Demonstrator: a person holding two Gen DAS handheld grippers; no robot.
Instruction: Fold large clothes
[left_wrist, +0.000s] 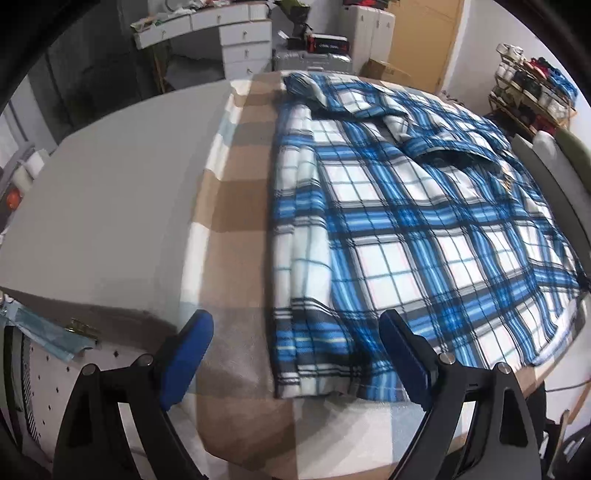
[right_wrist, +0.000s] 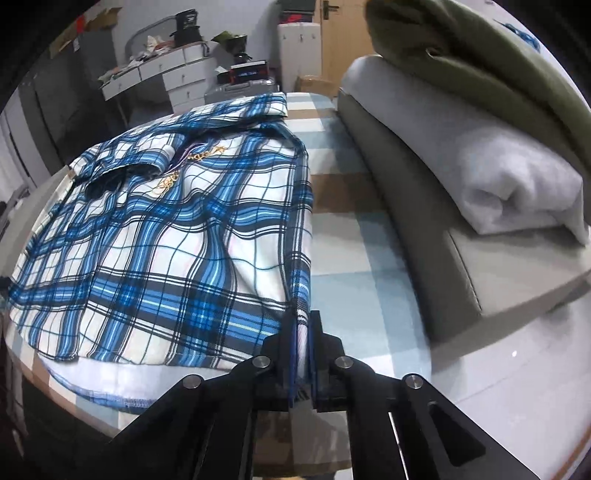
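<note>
Left wrist view showed your left tool spread wide with nothing between its blue pads, poised over the near left corner of the plaid shirt. One pad sat over the checked cloth beside the shirt, the other over the shirt's hem. The shirt lay spread on that brown, white and pale blue checked cloth covering the table, whose bare grey top showed off to the left. The shirt's left side was already folded inward, leaving a straight doubled edge running away from you, and the collar end lay at the far side, bunched and partly turned over. Behind the table stood a white desk with drawers and a silver suitcase; a shoe rack stood off to the right.

Right wrist view showed your right tool pinched tight on the shirt, its two pads nearly together with the near right corner of the fabric clamped between them. From that grip the shirt's right edge ran away from you as a slightly raised ridge, and the cloth around it looked rippled rather than flat. Gold stitching showed near the collar. To the right of the shirt, the checked cloth lay bare, and beyond it sat a grey cushion carrying a rolled white blanket and an olive green fabric on top.
</note>
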